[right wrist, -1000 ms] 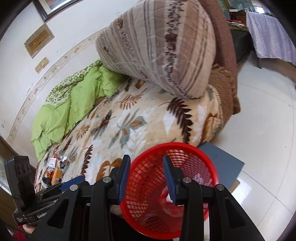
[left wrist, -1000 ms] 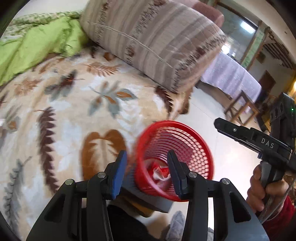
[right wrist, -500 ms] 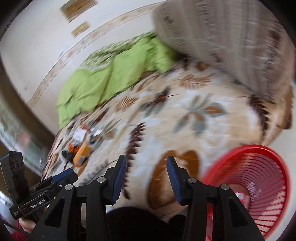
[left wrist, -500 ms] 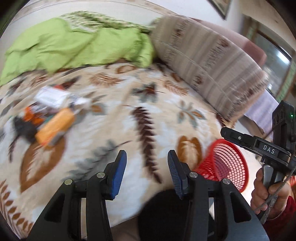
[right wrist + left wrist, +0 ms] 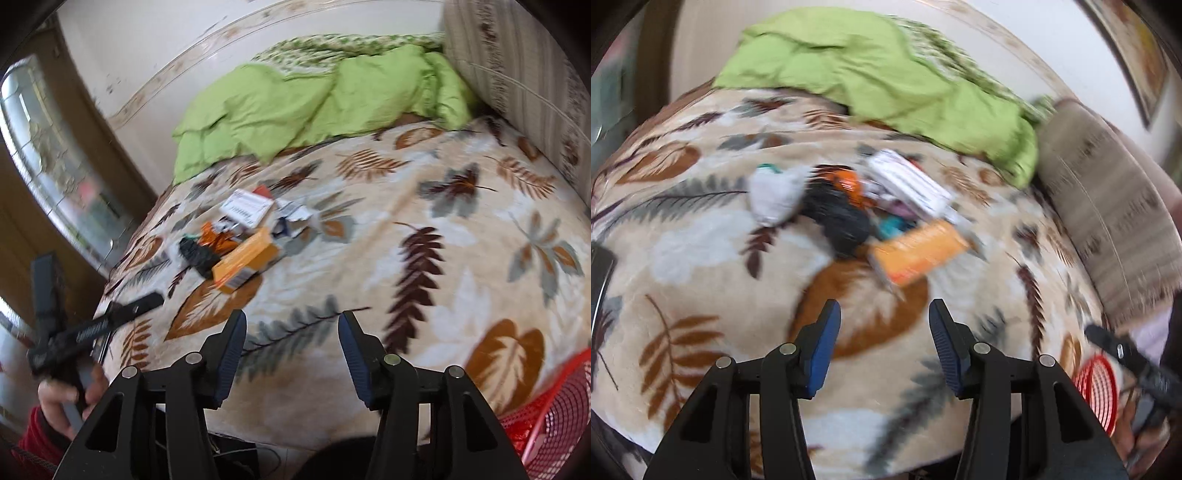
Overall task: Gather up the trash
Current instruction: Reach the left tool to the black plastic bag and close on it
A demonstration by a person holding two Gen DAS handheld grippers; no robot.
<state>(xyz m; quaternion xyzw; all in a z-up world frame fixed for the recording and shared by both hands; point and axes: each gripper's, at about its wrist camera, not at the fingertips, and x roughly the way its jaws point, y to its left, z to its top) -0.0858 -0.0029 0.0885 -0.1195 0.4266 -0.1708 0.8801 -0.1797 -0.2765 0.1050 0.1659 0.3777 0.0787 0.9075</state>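
Trash pile point(image 5: 871, 214) is seen on the leaf-print blanket point(image 5: 701, 236), ahead of both grippers. Left gripper point(image 5: 884, 347) and right gripper point(image 5: 291, 350) jaws are opening, nothing between them. Red basket point(image 5: 554, 417) is seen at the bed edge.

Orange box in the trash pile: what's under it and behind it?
The orange box lies on the leaf-print blanket. Behind it sit a white carton, an orange wrapper and a black item. Its underside is hidden.
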